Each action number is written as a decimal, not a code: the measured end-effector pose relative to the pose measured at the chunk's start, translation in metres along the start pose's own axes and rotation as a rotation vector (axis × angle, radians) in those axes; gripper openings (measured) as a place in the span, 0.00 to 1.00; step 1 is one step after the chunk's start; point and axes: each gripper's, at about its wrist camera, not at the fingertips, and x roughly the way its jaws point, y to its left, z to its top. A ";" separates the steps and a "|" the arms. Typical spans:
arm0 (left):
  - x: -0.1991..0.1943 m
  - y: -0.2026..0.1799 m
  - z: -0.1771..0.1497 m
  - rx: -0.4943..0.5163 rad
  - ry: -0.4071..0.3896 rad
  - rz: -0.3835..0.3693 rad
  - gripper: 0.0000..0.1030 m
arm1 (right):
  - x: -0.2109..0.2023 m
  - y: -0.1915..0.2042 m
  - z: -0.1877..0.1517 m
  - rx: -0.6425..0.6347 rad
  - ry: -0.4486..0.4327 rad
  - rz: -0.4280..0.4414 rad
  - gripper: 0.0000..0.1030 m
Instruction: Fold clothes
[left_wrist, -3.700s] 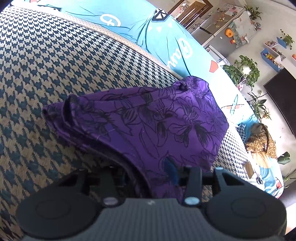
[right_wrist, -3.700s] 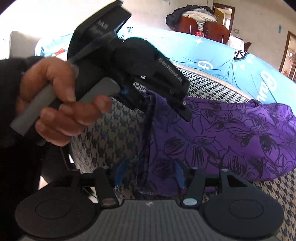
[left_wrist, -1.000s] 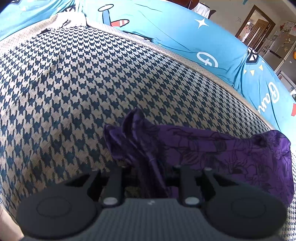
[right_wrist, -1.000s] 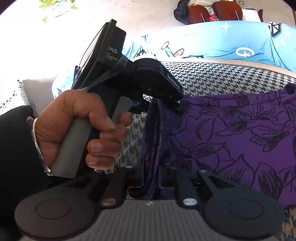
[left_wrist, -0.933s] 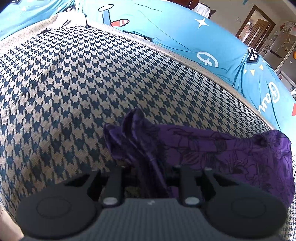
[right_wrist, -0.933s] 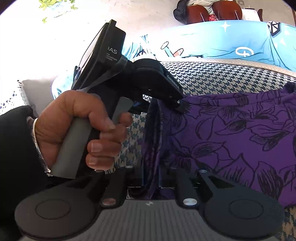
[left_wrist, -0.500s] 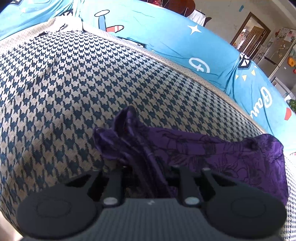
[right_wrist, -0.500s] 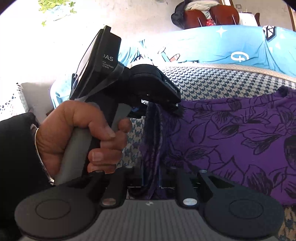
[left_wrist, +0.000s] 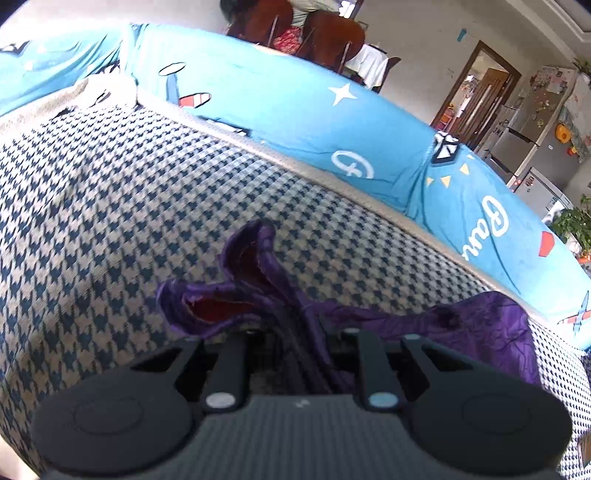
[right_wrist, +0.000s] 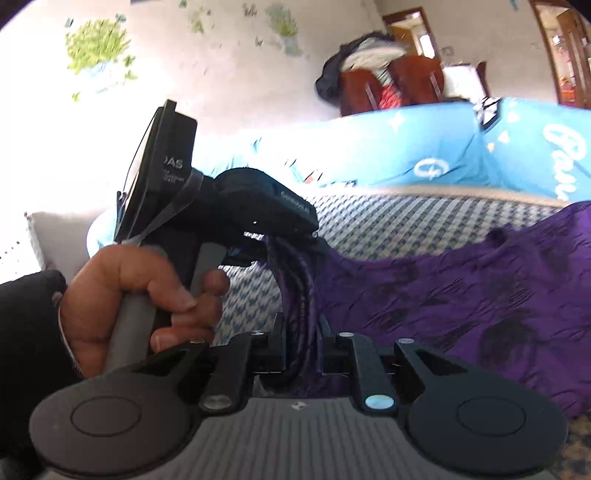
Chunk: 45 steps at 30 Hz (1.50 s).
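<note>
You have one purple garment (left_wrist: 491, 317) pinched ahead of your two grippers, the left gripper (left_wrist: 295, 350) and the right gripper (right_wrist: 301, 347). One houndstooth cushion (left_wrist: 92, 206) lies beneath it, one blue cover (left_wrist: 295, 110) beyond, and two brown chairs (right_wrist: 402, 85) farther off.

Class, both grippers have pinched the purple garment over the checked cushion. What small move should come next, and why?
Probably carry the pinched edge across toward the garment's far side and lay it down. Both the left gripper and right gripper are clamped on bunched folds of the purple garment, while the rest lies on the checked cushion.
</note>
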 end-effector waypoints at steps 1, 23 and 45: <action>-0.001 -0.009 0.002 0.010 -0.006 -0.005 0.17 | -0.006 -0.003 0.002 0.004 -0.017 -0.009 0.15; 0.023 -0.222 0.011 0.230 -0.044 -0.146 0.17 | -0.124 -0.116 0.043 0.088 -0.293 -0.253 0.15; 0.129 -0.298 -0.056 0.360 0.144 -0.148 0.18 | -0.154 -0.219 0.011 0.319 -0.146 -0.401 0.32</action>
